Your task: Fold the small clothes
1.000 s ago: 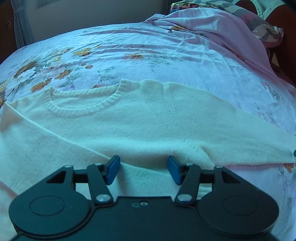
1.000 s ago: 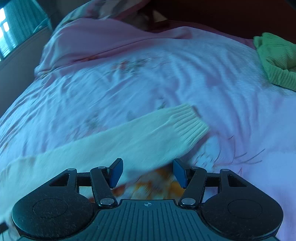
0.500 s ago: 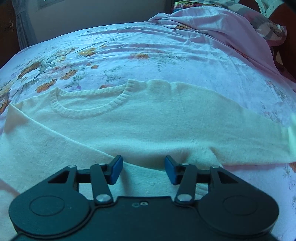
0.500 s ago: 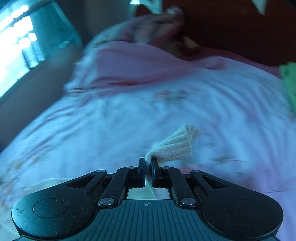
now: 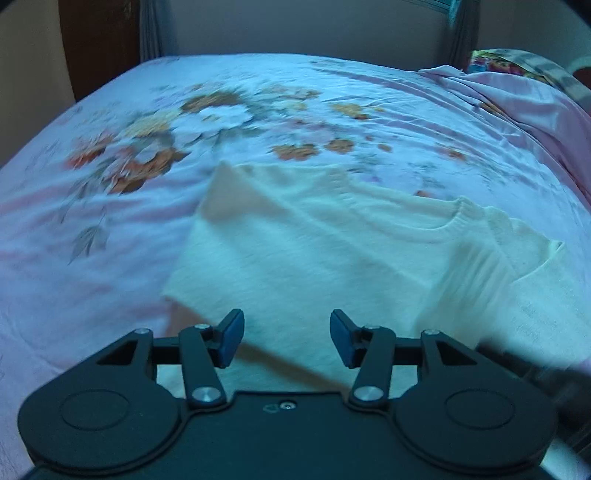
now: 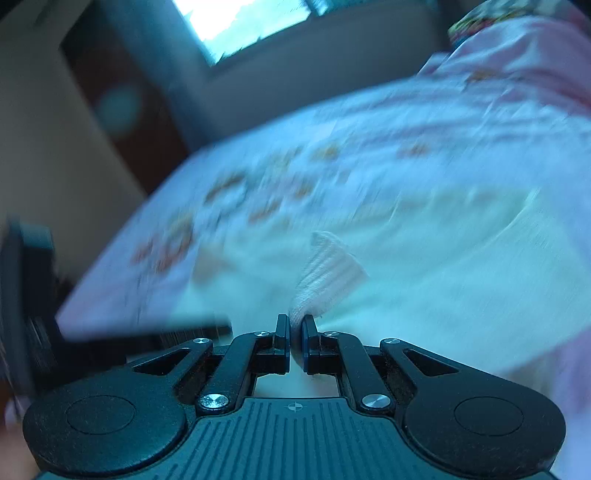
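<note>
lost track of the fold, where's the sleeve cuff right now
The cuff is pinched in the right hand-held gripper, raised over the sweater body. In the left wrist view it shows as a blur at right, just below the neckline.

Sweater (image 5: 332, 240): cream-white knit, plain, with a ribbed neckline; its ribbed cuff (image 6: 325, 273), clamped in the right tongs (image 6: 295, 336), is the same cream. Bedsheet (image 5: 258, 92) beyond the left tongs (image 5: 286, 338): pale lilac-pink, printed with orange, brown and white flowers and grey-green leaves. Both tongs: black bodies, blue pads (image 5: 232, 336). Blanket (image 5: 535, 99), far right of the left tongs: plain pink. Wall (image 5: 295, 26) behind the bed: off-white.
</note>
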